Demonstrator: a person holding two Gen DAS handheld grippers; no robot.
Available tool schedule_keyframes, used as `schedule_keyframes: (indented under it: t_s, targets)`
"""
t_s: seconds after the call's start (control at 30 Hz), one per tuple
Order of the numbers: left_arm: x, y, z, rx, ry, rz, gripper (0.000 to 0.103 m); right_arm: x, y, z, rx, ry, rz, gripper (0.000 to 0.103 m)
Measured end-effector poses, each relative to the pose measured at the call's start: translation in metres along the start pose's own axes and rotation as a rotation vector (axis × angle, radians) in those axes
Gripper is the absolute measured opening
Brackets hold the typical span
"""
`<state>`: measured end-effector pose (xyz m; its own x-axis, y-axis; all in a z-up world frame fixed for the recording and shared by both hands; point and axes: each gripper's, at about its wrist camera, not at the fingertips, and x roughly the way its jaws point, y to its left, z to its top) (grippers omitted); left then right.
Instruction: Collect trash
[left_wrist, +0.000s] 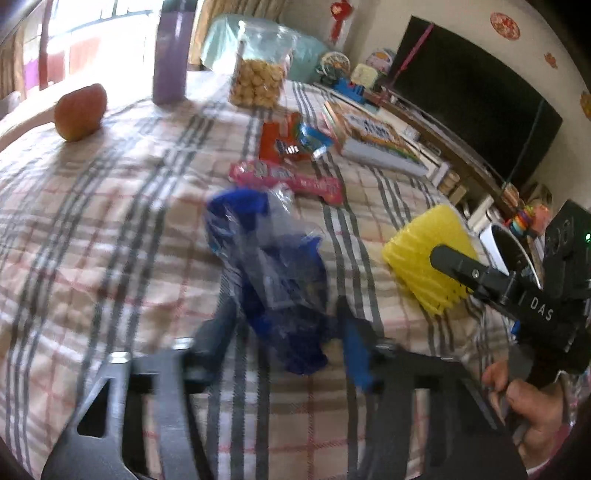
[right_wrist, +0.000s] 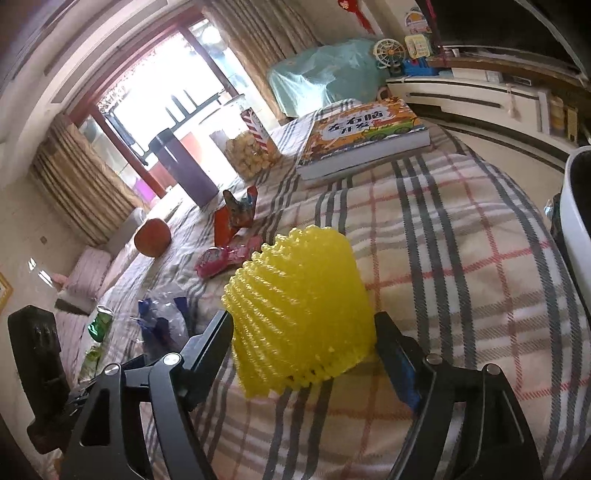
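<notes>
A crumpled blue and clear plastic wrapper (left_wrist: 275, 273) lies on the plaid tablecloth (left_wrist: 92, 229), its near end between the open fingers of my left gripper (left_wrist: 286, 325); it also shows in the right wrist view (right_wrist: 162, 321). A yellow foam fruit net (right_wrist: 299, 310) lies between the open fingers of my right gripper (right_wrist: 303, 332); the jaws flank it without squeezing it. The left wrist view shows the net (left_wrist: 424, 251) and the right gripper (left_wrist: 461, 266) over it. A pink wrapper (left_wrist: 288, 177) and a red-orange wrapper (left_wrist: 284, 138) lie farther back.
An apple (left_wrist: 79, 110), a purple bottle (left_wrist: 171, 55), a jar of snacks (left_wrist: 258, 70) and a book (left_wrist: 373, 136) stand at the table's far side. A green can (right_wrist: 99, 321) sits at the left edge. A white bin rim (right_wrist: 576, 206) is at the right.
</notes>
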<state>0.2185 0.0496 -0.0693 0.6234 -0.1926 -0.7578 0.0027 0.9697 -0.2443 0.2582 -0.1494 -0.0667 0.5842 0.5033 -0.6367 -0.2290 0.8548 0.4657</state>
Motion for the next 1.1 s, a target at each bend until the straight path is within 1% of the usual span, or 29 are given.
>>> schedule_keyframes:
  t_s: [0.07,0.1,0.17,0.2,0.23,0.3,0.57,1.1]
  targets:
    - [-0.002,-0.002,-0.002,0.013,-0.017,0.002,0.038,-0.001,0.001,-0.002,-0.016,0.001,0.002,0.06]
    - [-0.003,-0.003,-0.003,0.019,-0.018,-0.007,0.038,-0.001,0.002,-0.003,-0.021,0.002,0.002,0.05]
    - [-0.005,-0.008,-0.004,0.032,-0.018,-0.023,0.036,-0.005,0.002,-0.006,-0.025,-0.002,0.001,0.041]
    - [-0.007,-0.012,-0.005,0.044,-0.022,-0.029,0.036,-0.009,0.002,-0.007,-0.026,-0.007,0.003,0.033]
    - [-0.009,-0.016,-0.006,0.058,-0.026,-0.034,0.035,-0.012,0.001,-0.007,-0.025,-0.01,0.004,0.029]
    - [-0.013,-0.027,-0.007,0.089,-0.034,-0.05,0.034,-0.02,0.0,-0.008,-0.017,-0.022,0.008,0.026]
    - [-0.019,-0.065,-0.01,0.179,-0.04,-0.107,0.034,-0.062,-0.01,-0.013,0.005,-0.078,0.007,0.026]
    - [-0.012,-0.132,-0.022,0.301,0.001,-0.178,0.034,-0.124,-0.056,-0.029,0.103,-0.173,-0.065,0.026]
